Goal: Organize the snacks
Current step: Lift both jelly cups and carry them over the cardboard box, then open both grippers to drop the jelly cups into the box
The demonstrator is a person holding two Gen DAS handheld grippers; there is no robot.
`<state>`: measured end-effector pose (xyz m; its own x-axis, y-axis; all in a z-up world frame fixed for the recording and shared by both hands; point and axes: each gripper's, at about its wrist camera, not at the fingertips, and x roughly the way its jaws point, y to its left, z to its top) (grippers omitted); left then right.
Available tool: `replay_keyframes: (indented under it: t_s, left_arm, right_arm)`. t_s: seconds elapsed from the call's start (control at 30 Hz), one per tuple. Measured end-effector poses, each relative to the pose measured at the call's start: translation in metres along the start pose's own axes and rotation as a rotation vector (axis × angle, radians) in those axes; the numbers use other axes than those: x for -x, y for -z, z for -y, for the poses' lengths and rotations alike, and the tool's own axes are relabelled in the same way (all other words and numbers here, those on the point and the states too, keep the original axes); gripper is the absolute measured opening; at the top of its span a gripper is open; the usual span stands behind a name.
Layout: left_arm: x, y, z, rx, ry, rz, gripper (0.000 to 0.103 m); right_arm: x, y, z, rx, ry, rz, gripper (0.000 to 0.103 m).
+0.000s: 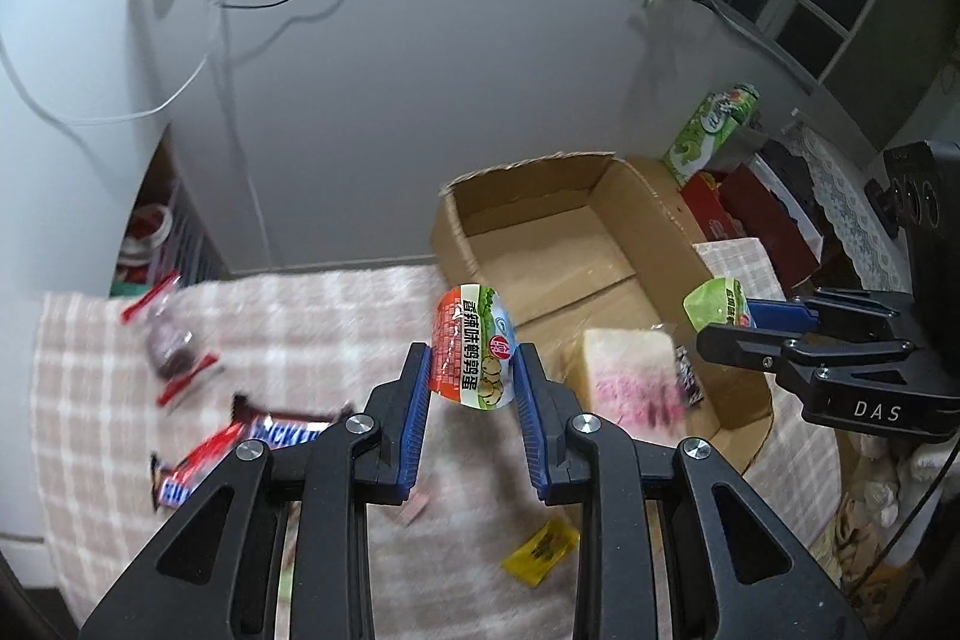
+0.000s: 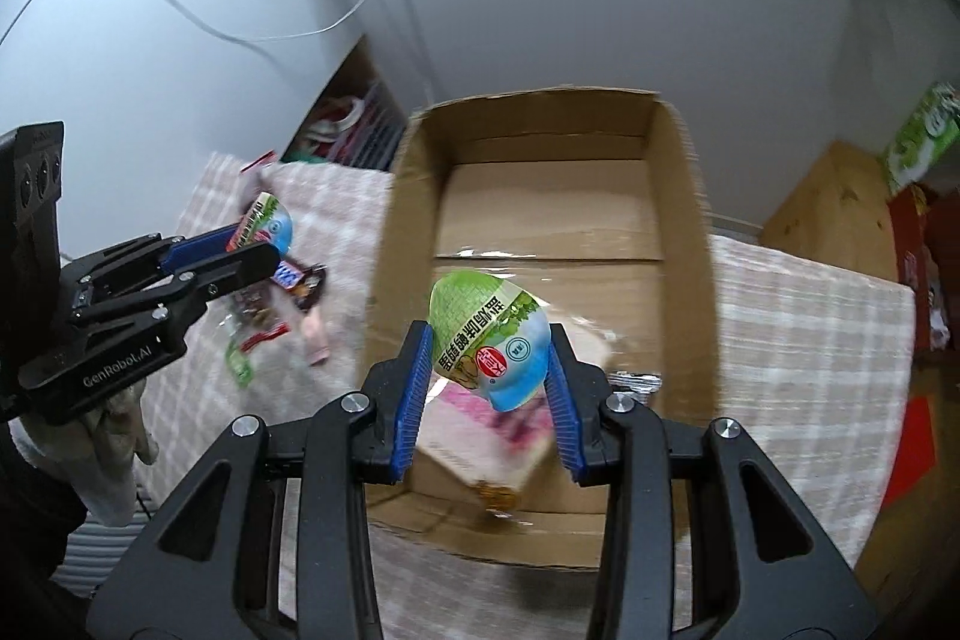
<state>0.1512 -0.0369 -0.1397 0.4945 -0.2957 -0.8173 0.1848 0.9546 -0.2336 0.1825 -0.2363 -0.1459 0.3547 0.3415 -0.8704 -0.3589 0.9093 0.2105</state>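
The left claw (image 1: 471, 370) is gripping an orange-and-green snack packet (image 1: 474, 349) above the checked cloth (image 1: 312, 316). At right, the right claw (image 1: 729, 325) is holding a green packet (image 1: 717, 304) over the open cardboard box (image 1: 540, 244), where a wrapped bread slice (image 1: 630, 370) is lying.

Checked cloth (image 1: 336, 316) carries cardboard box (image 1: 480, 244), Snickers bars (image 1: 240, 445) (blurred), yellow packet (image 1: 542, 550).

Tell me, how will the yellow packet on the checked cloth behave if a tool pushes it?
The yellow packet looks flat and thin, so it would probably slide, not roll. It seems light. The checked cloth looks fuzzy, so it may catch and bunch.
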Motion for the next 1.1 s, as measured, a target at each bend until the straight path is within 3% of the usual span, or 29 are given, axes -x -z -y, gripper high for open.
replay_keyframes:
  t_s: [0.4, 0.77, 0.8, 0.83, 0.87, 0.9, 1.1]
  left_arm:
    - [-0.031, -0.02, 0.029, -0.057, 0.024, -0.038, 0.026]
    - [-0.036, -0.021, 0.044, -0.068, 0.045, -0.052, 0.032]
    - [-0.035, -0.021, 0.044, -0.067, 0.042, -0.05, 0.041]
    - [-0.034, -0.021, 0.044, -0.064, 0.042, -0.047, 0.046]
    - [-0.033, -0.021, 0.044, -0.063, 0.044, -0.045, 0.046]
    - [-0.032, -0.021, 0.043, -0.063, 0.043, -0.043, 0.046]
    - [-0.024, -0.019, 0.04, -0.057, 0.042, -0.03, 0.046]
  right_arm:
    - [-0.01, 0.008, 0.046, -0.079, 0.031, -0.02, 0.039]
    - [-0.017, 0.015, 0.049, -0.082, 0.047, -0.031, 0.044]
    - [-0.017, 0.015, 0.049, -0.079, 0.051, -0.031, 0.045]
    - [-0.016, 0.016, 0.048, -0.077, 0.057, -0.03, 0.053]
    - [-0.015, 0.016, 0.046, -0.076, 0.063, -0.026, 0.065]
    - [-0.013, 0.017, 0.045, -0.072, 0.066, -0.018, 0.068]
    - [-0.009, 0.019, 0.04, -0.065, 0.06, -0.012, 0.07]
